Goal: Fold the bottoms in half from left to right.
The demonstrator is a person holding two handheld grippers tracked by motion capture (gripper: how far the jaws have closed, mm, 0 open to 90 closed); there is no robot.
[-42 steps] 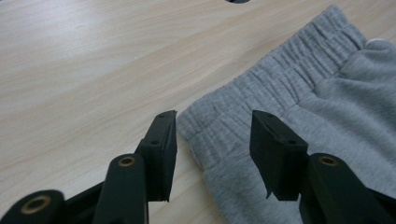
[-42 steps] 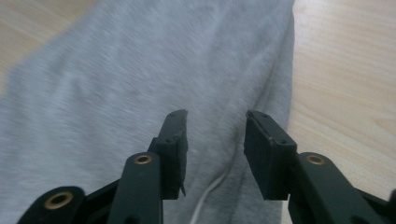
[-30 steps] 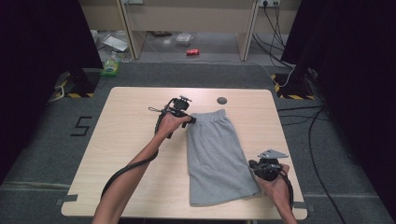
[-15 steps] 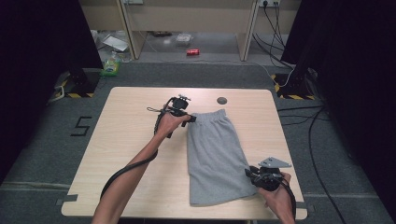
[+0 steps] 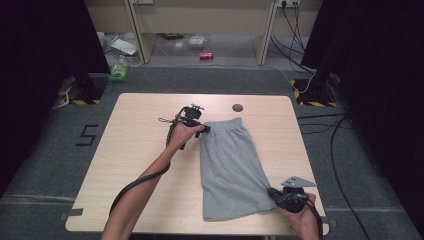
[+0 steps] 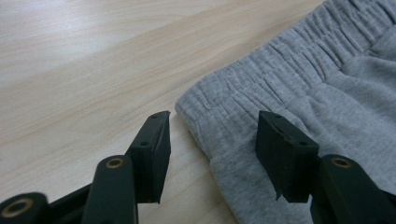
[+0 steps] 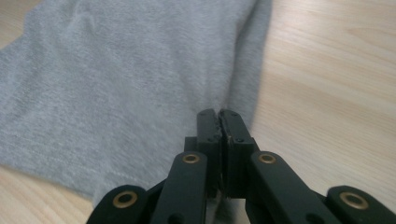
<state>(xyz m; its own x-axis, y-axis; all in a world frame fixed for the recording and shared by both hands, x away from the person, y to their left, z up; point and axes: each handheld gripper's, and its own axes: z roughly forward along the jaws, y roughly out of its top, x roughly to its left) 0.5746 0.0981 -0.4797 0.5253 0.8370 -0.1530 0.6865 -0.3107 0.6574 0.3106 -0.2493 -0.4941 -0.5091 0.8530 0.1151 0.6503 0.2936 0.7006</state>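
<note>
Grey shorts (image 5: 230, 160) lie flat on the wooden table (image 5: 140, 150), waistband at the far end. My left gripper (image 5: 205, 129) rests at the waistband's left corner. In the left gripper view that gripper (image 6: 212, 121) is open, the corner of the shorts (image 6: 303, 93) lying between its pads untouched. My right gripper (image 5: 272, 192) is at the near right hem corner. Seen in the right gripper view, it (image 7: 219, 114) has just closed its jaws, and a ridge of the shorts (image 7: 116, 70) runs into its tips.
A dark round hole (image 5: 237, 107) sits in the tabletop beyond the waistband. The table's near edge runs just below my right hand. On the floor behind are a red can (image 5: 206, 56), a green bottle (image 5: 119, 70) and cables (image 5: 305, 85) at the right.
My right hand has slid toward the table's near edge along the shorts' right side. The left hand has stayed at the waistband corner.
</note>
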